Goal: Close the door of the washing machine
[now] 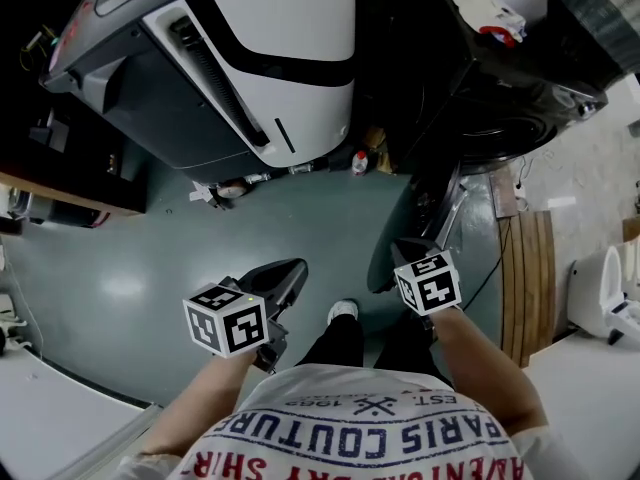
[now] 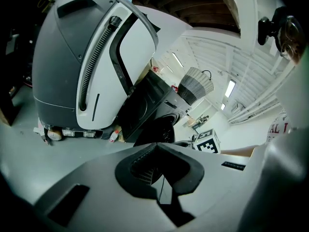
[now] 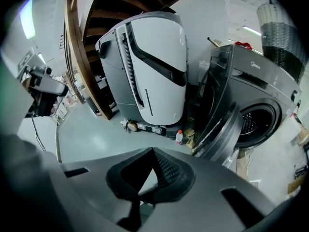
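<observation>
While both grippers hang low, scene: a person stands on a smooth, glossy grey-green floor, facing two machines.
Left gripper: the left gripper has a matte grey shell and black ribbed pads; its jaws are pressed together on nothing, tips aimed forward and down at the floor.
Left arm: a bare forearm reaches out from the printed shirt, with the black-and-white marker cube just above the wrist.
Large machine: a rounded grey-and-white housing with a black curved band and a black corrugated hose down its side.
Bottle: a small white bottle with a red cap stands upright on the floor between the two machines.
Door: the round, thick-rimmed dark door is swung wide open, leaning out over the floor to the left of the drum.
Washing machine: a boxy dark-grey washing machine with a perforated metal drum showing, and a striped woven basket on top.
Right gripper: the right gripper has its jaws closed together and empty, near the door's free edge but apart from it.
Right arm: the bare forearm is held forward, its marker cube tilted.
</observation>
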Motion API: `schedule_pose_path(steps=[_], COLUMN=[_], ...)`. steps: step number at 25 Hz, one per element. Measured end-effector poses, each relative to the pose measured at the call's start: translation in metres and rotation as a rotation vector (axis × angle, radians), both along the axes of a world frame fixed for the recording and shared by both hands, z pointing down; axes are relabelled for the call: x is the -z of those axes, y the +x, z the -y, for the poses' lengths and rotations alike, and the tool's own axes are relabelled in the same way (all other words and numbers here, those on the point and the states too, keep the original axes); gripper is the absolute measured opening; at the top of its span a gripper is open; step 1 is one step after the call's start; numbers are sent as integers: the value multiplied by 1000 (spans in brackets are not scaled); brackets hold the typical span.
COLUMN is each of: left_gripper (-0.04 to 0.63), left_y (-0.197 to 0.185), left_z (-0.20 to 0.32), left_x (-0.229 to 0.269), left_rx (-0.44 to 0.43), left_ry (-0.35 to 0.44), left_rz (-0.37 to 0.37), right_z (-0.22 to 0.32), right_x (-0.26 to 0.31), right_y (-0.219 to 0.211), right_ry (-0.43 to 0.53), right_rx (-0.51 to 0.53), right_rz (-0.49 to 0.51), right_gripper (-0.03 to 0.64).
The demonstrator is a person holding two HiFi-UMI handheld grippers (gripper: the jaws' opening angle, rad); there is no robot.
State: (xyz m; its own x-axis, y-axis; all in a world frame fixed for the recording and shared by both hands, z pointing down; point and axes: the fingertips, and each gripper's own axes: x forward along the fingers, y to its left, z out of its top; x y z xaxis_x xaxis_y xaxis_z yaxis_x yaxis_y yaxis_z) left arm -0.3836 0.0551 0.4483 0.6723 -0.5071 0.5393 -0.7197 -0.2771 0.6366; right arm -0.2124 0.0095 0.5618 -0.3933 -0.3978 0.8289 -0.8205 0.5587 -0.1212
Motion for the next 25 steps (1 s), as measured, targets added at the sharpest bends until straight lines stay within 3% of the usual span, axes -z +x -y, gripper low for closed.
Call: schedule_pose_path(steps=[12, 25], left_gripper=[26, 25], left_y=[45, 130], left_z=[16, 37], left_x=[-1, 12], left_rx=[-102, -190], left_ry=[-1, -1], left_rz=[-6, 46], right_z=[-8, -21], right_x=[3, 10], right_y=[55, 116], right_ry=[-10, -29], right_rx=[-194, -182], right_rz=[113, 227], right_gripper=[21, 21])
